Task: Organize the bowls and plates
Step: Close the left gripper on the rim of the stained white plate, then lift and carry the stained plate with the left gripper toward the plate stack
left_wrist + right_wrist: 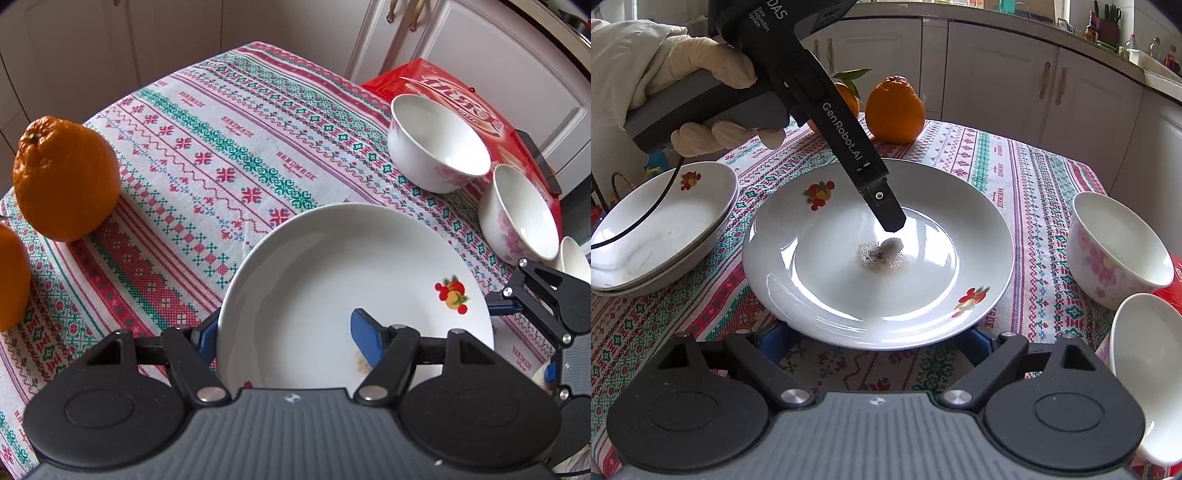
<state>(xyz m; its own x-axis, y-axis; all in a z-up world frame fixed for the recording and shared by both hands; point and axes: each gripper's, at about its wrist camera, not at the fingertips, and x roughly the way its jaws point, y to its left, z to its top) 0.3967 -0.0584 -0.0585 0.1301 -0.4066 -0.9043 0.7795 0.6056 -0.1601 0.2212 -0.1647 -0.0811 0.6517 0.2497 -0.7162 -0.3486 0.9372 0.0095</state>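
Two grippers work on one white plate (pixel 849 295) at the middle of the patterned tablecloth (pixel 207 155). The left gripper (pixel 284 339) straddles the plate's rim: one blue finger (pixel 365 339) lies over the inner face and the other sits outside and below the edge. The jaws appear closed on the rim, a hold that would let the plate be lifted by its edge without touching the soiled centre. In the right wrist view the upper finger reaches down to a point just above the brown residue (pixel 881 256) in the plate's well.

The right gripper (pixel 875 343) sits low at the plate's near edge. Its blue fingers are spread wide, one showing at each side beneath the rim, and they hold nothing; whether they touch the plate cannot be determined. This position suits supporting or steadying the plate from the opposite side.

To the left, in the right wrist view, two similar plates (pixel 665 229) are already stacked, which marks the likely destination. Two flowered bowls (pixel 436 144) (pixel 521 210) stand apart near a red box (pixel 454 92), with a third bowl (pixel 1148 369) close beside the right gripper. Two oranges (pixel 66 177) rest at the far edge, clear of the working area.

Judgement: the plate is gripped but still resting on the cloth; the bowls remain unsorted.
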